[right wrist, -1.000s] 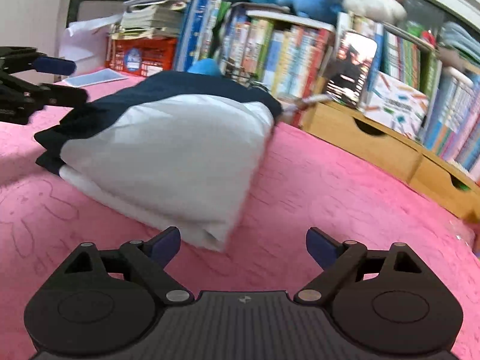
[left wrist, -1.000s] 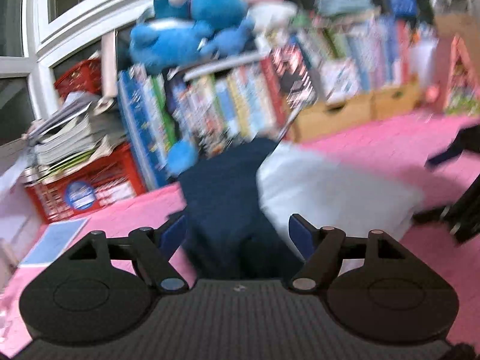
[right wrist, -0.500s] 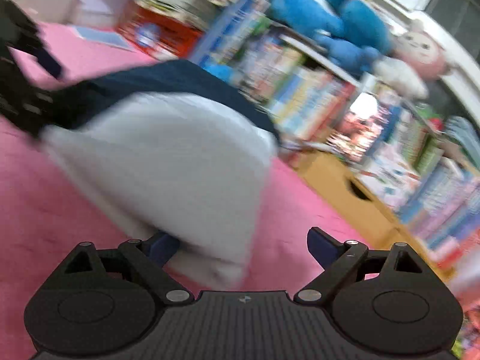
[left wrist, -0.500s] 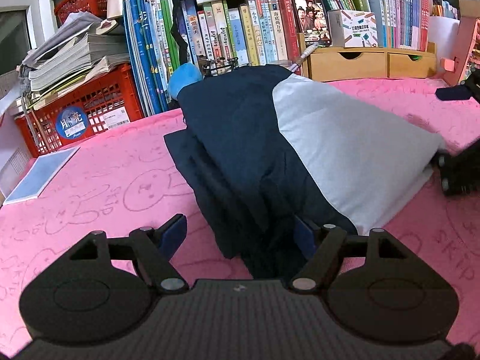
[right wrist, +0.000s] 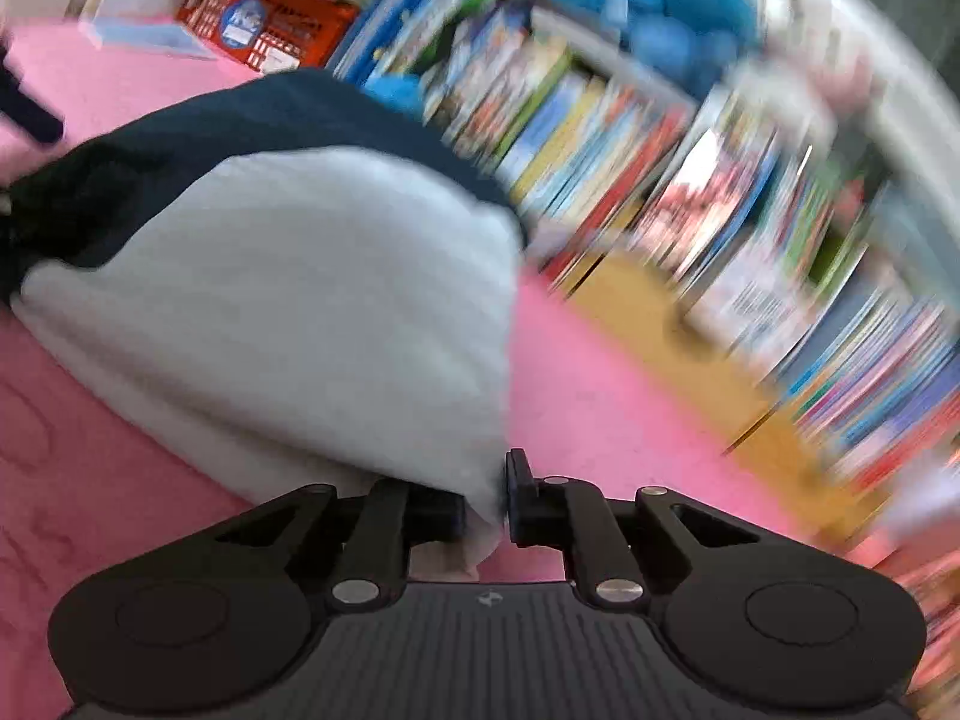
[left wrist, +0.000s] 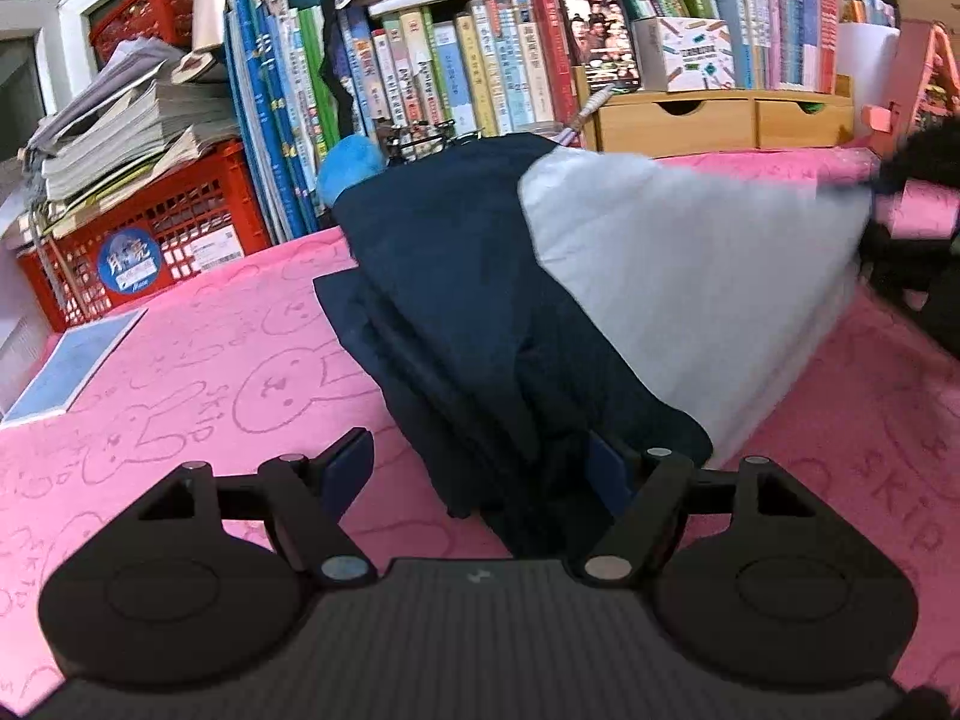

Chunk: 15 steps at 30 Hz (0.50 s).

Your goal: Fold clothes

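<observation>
Garment [right wrist: 312, 276] corner between right gripper [right wrist: 485, 501] pads.

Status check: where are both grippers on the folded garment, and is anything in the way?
Right gripper just closed on the white corner of the folded garment. Left gripper open, navy edge between its fingers, not pinched. Nothing blocking on the pink mat.

your left wrist view is sharp and evenly, softly lit, with only faint shadows under the folded clothes [left wrist: 540, 300]. your right wrist view smears badly: the far books [right wrist: 690, 180] streak into colour. both fisheye views bend and darken at the edges.
</observation>
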Tool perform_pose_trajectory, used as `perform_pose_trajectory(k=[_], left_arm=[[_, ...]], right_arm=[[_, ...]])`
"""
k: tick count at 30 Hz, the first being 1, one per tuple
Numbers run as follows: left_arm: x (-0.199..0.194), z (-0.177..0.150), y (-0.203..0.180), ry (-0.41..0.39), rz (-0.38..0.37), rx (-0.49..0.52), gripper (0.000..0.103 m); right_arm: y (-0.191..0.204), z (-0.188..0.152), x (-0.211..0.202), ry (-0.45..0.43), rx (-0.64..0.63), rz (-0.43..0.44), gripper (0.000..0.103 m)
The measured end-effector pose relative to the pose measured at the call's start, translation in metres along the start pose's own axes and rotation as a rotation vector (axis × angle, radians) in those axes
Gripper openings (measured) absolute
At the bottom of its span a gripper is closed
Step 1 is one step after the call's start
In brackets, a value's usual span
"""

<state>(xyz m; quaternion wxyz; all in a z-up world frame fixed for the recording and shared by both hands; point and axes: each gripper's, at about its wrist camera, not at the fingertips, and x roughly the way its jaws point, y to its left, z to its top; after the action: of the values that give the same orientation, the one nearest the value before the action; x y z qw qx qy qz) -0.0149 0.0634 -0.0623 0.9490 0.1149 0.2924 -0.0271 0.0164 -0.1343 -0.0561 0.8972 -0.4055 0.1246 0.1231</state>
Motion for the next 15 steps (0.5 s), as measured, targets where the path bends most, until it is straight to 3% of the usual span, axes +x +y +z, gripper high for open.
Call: perform_pose_trajectory(k=[3,5,10,15], left_arm=[[-0.004,-0.002,-0.004,-0.016,-0.013,0.048,0.076],[-0.010,-0.005,-0.006,-0.035,-0.045,0.102,0.076],[-0.019,-0.011,-0.009,-0.060,-0.108,0.168,0.076],[-0.020,-0.012,-0.004,-0.051,-0.176,0.153,0.077]], right_arm=[[0.016,0.005,-0.036,-0.144,-0.174,-0.181,0.014],[0.017,0.002,-0.052,-0.163,-0.200,-0.220,0.015],[0.025,-0.025,-0.092,-0.128,-0.221,-0.231,0.019],[0.043,-0.056,-0.117,-0.026,-0.190,-0.131,0.028]])
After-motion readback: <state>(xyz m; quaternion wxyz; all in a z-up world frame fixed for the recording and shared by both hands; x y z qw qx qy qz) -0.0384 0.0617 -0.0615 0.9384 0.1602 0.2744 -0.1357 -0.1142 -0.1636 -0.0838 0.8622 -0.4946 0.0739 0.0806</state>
